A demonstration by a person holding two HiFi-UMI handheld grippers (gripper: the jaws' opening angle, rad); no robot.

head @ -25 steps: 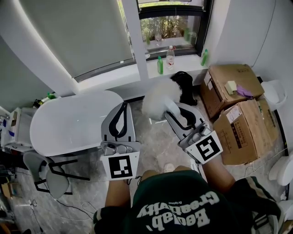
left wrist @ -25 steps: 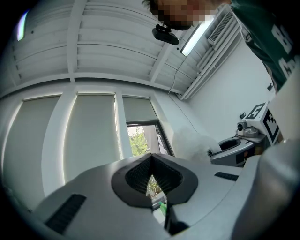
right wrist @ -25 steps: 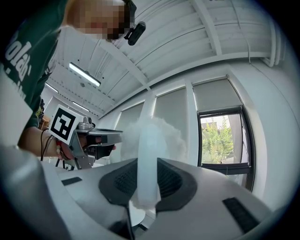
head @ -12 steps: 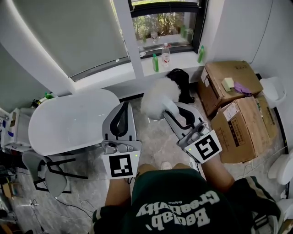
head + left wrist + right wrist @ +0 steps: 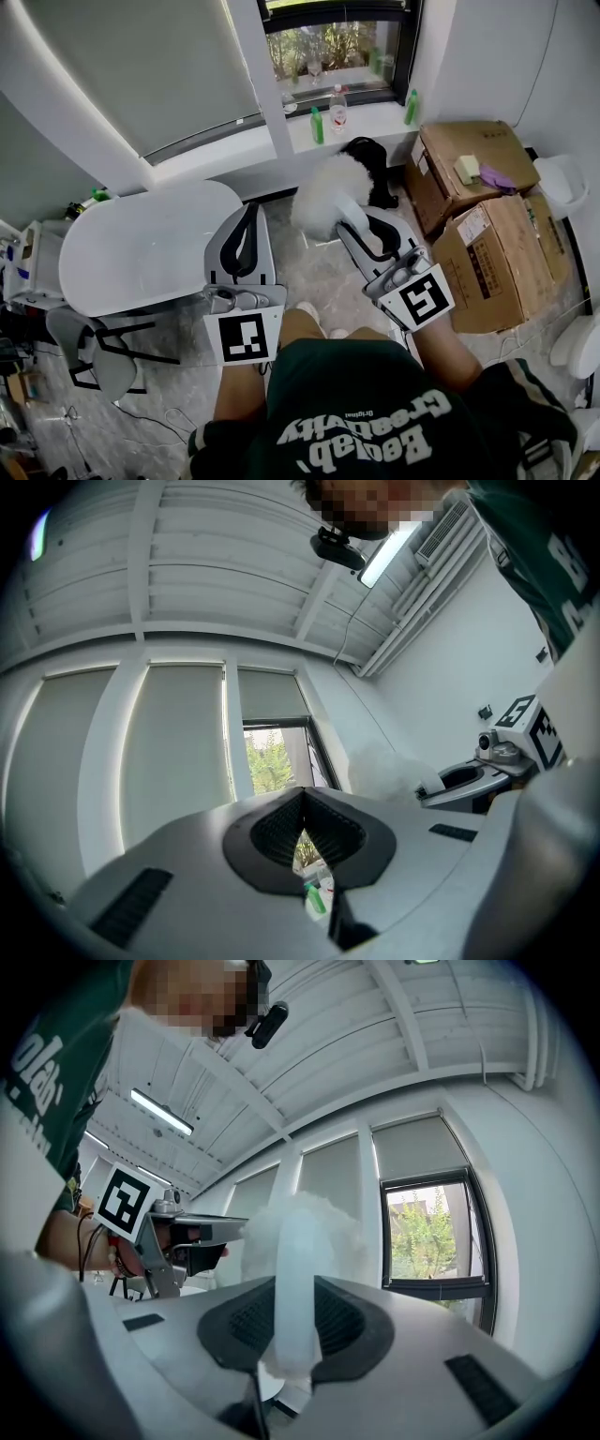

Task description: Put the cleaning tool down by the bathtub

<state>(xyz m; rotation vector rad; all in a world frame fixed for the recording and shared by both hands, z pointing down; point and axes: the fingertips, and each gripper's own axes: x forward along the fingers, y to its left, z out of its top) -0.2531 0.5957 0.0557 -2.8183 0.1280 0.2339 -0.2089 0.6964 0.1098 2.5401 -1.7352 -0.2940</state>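
Jaws, head view: right gripper [image 5: 348, 217] clamps the fluffy cleaning tool [image 5: 323, 195] aloft right of the bathtub [image 5: 131, 246], barely shifted since a second ago, not yet set down; left gripper view: left gripper [image 5: 302, 803] closed, empty; right gripper view: handle pinched between pads.
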